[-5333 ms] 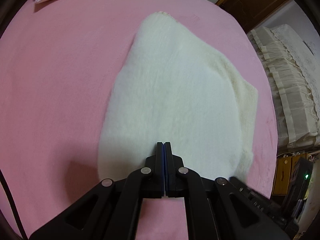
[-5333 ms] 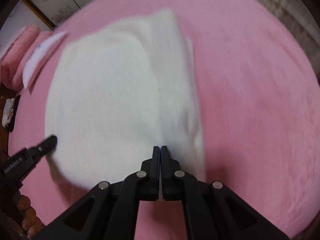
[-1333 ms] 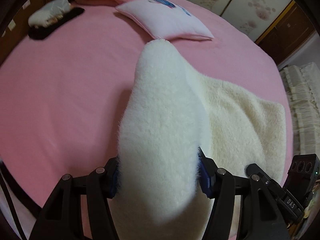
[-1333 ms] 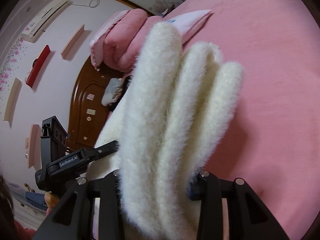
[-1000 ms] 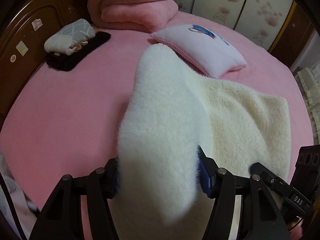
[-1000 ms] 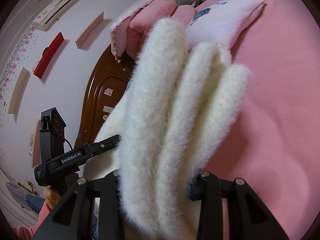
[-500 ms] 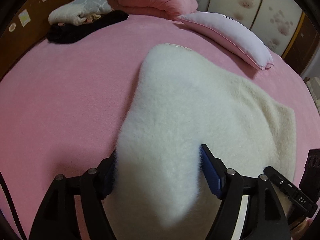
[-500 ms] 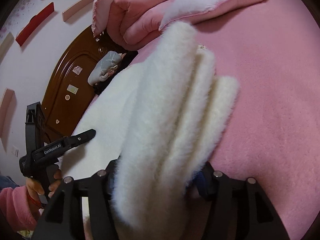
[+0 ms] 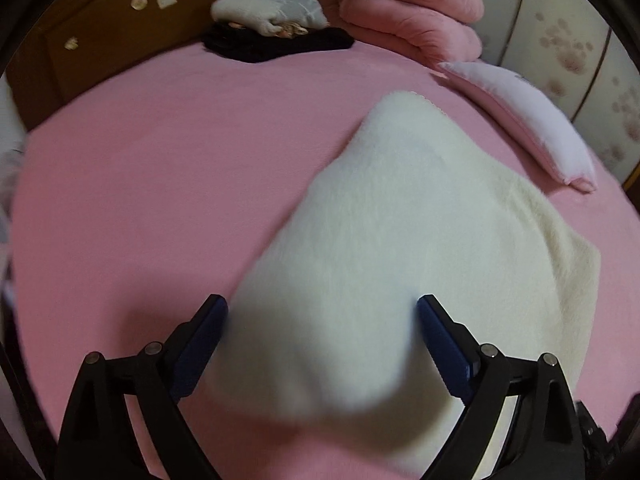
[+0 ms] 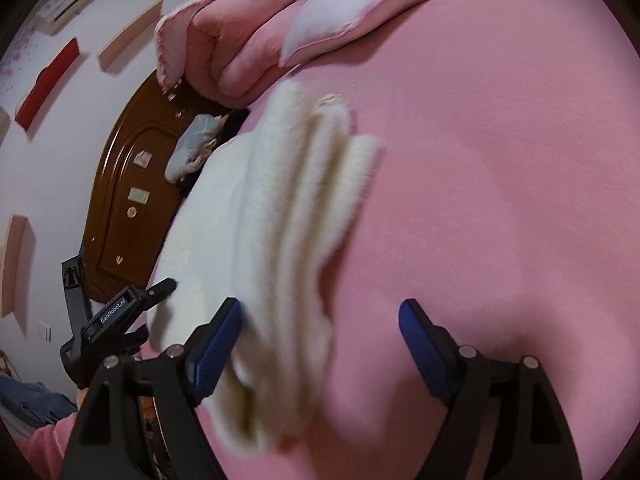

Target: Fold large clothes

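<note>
A fluffy cream-white garment (image 9: 400,232) lies folded on the pink bed (image 9: 160,168). In the left wrist view my left gripper (image 9: 322,320) is open, its blue-padded fingers wide apart on either side of the near fold. In the right wrist view the garment (image 10: 272,216) shows as several stacked layers. My right gripper (image 10: 320,328) is open; its left finger is at the garment's edge, its right finger over bare sheet. The left gripper also shows in the right wrist view (image 10: 120,312) at the garment's far side.
A white-pink pillow (image 9: 520,120) lies beyond the garment. A rolled pink quilt (image 9: 400,4) and a pile of grey and black clothes (image 9: 272,28) sit by the brown headboard (image 9: 100,32). Bare pink sheet spreads right of the garment (image 10: 500,200).
Both grippers opened and let go of the garment. It dropped from the raised hold and now lies on the bed.
</note>
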Available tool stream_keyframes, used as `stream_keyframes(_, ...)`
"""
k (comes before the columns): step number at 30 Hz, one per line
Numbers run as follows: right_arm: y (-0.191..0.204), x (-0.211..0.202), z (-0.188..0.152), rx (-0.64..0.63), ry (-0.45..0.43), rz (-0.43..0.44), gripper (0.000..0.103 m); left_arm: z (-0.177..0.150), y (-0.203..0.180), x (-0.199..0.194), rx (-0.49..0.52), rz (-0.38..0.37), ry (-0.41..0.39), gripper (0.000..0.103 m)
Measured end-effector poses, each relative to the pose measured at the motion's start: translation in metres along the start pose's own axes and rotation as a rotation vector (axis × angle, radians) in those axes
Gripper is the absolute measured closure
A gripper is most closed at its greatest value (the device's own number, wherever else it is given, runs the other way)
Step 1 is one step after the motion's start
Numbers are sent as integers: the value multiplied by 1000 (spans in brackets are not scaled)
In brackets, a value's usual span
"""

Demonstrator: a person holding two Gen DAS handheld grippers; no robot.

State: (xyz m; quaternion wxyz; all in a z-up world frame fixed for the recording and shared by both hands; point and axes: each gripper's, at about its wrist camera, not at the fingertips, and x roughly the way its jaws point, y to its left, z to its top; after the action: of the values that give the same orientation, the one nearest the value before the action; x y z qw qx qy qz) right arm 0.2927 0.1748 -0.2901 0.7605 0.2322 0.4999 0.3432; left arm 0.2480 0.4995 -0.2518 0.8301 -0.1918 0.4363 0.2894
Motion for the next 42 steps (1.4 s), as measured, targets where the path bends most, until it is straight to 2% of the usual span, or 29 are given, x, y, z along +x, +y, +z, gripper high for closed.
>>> stream_keyframes(2, -14, -26, -19, -18, 14, -56, 23, -13, -14, -16, 27, 70, 26, 9)
stream_keyframes(4, -26, -55, -43, -79, 25, -82, 23, -31, -30, -33, 53, 98, 82, 9)
stream_keyframes(7, -45, -106, -86, -163, 65, -134, 23, -69, -61, -61, 77, 106, 175, 9)
stream_keyframes(11, -76, -202, -153, -192, 152, -227, 22, -137, -125, -114, 169, 87, 234, 9)
stream_keyframes(15, -113, -301, -217, -118, 275, -394, 22, -218, -201, -181, 290, 2, 265, 9)
stream_keyframes(17, -120, -350, -241, -130, 333, -511, 14, -256, -234, -214, 359, -33, 242, 9)
stream_keyframes(18, -123, -377, -251, -124, 341, -587, 8, -279, -249, -231, 390, -44, 239, 9)
stream_keyframes(19, -125, -403, -258, -107, 334, -633, 7, -294, -258, -243, 408, -55, 247, 9)
stream_keyframes(21, -128, -442, -264, -61, 311, -664, 7, -335, -270, -271, 439, -101, 308, 9)
stream_keyframes(23, -129, -479, -264, -13, 286, -719, 7, -357, -292, -294, 512, -158, 361, 9)
stream_keyframes(25, -126, -507, -259, 28, 267, -744, 7, -369, -309, -319, 597, -138, 318, 10)
stream_keyframes(27, -117, -532, -251, 74, 231, -771, 7, -374, -326, -351, 703, -179, 277, 10)
stream_keyframes(30, -100, -567, -240, 100, 186, -818, 7, -374, -344, -394, 802, -209, 233, 10)
stream_keyframes(32, -79, -582, -225, 107, 167, -816, 7, -359, -345, -415, 807, -219, 206, 10)
stream_keyframes(37, -28, -603, -196, 127, 83, -778, 7, -320, -330, -468, 708, -302, 172, 10)
stream_keyframes(42, 15, -607, -187, 113, 46, -714, 7, -299, -301, -515, 682, -318, 59, 9)
